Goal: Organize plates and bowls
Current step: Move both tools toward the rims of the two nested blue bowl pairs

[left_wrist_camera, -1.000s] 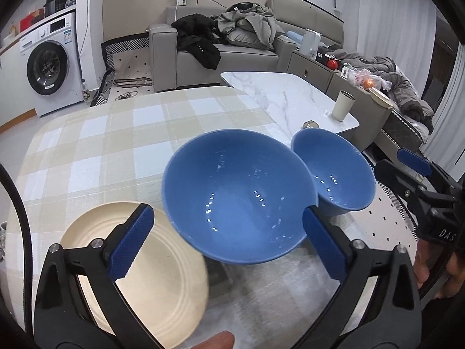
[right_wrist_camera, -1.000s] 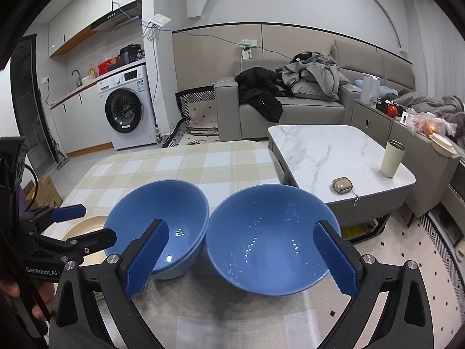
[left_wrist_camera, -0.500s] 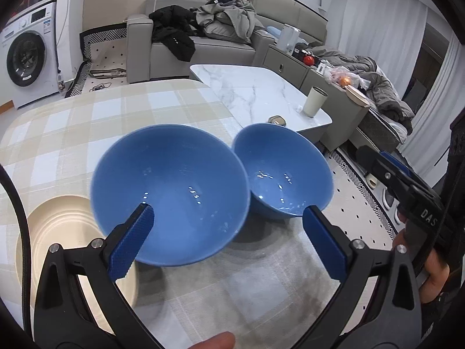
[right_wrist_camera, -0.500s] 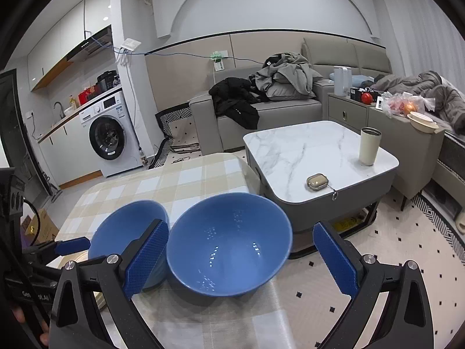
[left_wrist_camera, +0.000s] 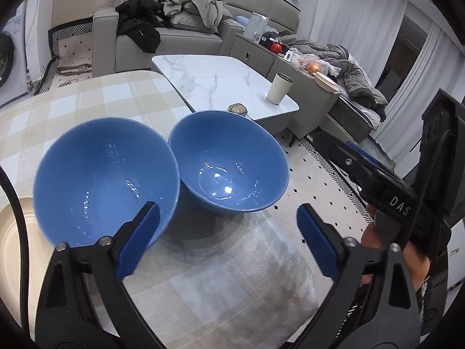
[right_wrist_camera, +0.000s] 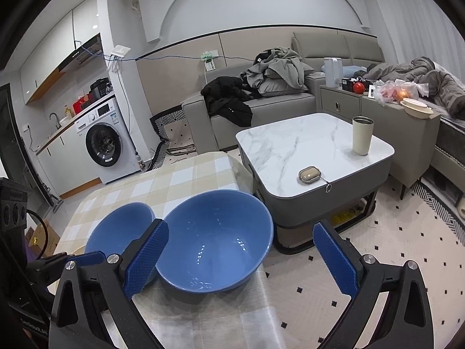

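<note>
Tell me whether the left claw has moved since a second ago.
Yes. The left claw has swung right: against the cream plate, once under its left finger, it now frames the right blue bowl. Its jaws are closing, nothing between them.

Round cream ceramic plate (left_wrist_camera: pixel 17 232), left of the left-hand glossy blue bowl (left_wrist_camera: pixel 101 180): cut by the picture's edge, partly under that bowl. Beyond the bowl, white front-loading washing machine (left_wrist_camera: pixel 8 58): likewise cropped.

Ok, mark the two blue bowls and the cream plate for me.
left blue bowl (left_wrist_camera: pixel 96 180), left wrist view, inner wall.
right blue bowl (left_wrist_camera: pixel 226 163), left wrist view, inside near bottom.
cream plate (left_wrist_camera: pixel 14 247), left wrist view, visible rim area.
</note>
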`<state>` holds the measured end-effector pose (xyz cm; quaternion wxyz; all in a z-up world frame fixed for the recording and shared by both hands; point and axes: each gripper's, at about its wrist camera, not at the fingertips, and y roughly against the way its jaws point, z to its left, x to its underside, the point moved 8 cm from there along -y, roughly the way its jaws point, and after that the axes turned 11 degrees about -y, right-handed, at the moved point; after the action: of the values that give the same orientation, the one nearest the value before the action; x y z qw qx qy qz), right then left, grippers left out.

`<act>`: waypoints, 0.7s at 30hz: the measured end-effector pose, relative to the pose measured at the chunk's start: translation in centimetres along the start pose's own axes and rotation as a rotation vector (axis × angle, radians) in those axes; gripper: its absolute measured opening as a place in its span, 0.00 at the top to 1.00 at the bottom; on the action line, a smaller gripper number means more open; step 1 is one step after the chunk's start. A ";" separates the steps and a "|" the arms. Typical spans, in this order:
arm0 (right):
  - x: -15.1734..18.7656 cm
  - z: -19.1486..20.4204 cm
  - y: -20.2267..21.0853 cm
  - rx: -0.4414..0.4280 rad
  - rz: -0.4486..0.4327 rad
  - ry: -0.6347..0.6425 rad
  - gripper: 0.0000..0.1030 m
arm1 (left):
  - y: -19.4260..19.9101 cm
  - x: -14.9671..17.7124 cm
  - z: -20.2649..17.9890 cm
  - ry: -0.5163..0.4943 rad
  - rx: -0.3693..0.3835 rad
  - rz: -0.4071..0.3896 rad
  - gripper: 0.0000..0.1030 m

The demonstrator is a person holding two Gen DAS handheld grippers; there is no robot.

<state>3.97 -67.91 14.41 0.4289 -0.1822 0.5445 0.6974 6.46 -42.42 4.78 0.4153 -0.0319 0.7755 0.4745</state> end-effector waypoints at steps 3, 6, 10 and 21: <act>0.0 -1.1 -0.5 0.027 0.003 -0.030 0.01 | -1.0 -0.1 -0.3 0.000 0.001 0.021 0.25; 0.2 -2.1 -1.3 0.058 0.022 -0.049 0.03 | -2.1 -0.1 -0.5 0.012 0.009 0.036 0.30; 0.8 -2.9 -2.6 0.034 0.052 -0.082 0.13 | -3.4 0.2 -0.5 0.031 -0.015 0.060 0.31; 3.0 -4.5 -6.6 0.030 0.149 -0.136 0.47 | -6.4 0.4 0.9 0.097 -0.042 0.083 0.38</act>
<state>6.51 -70.59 6.73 0.4146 -0.0871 0.5364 0.7300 9.61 -45.17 -0.20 0.3563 -0.0314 0.7853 0.5053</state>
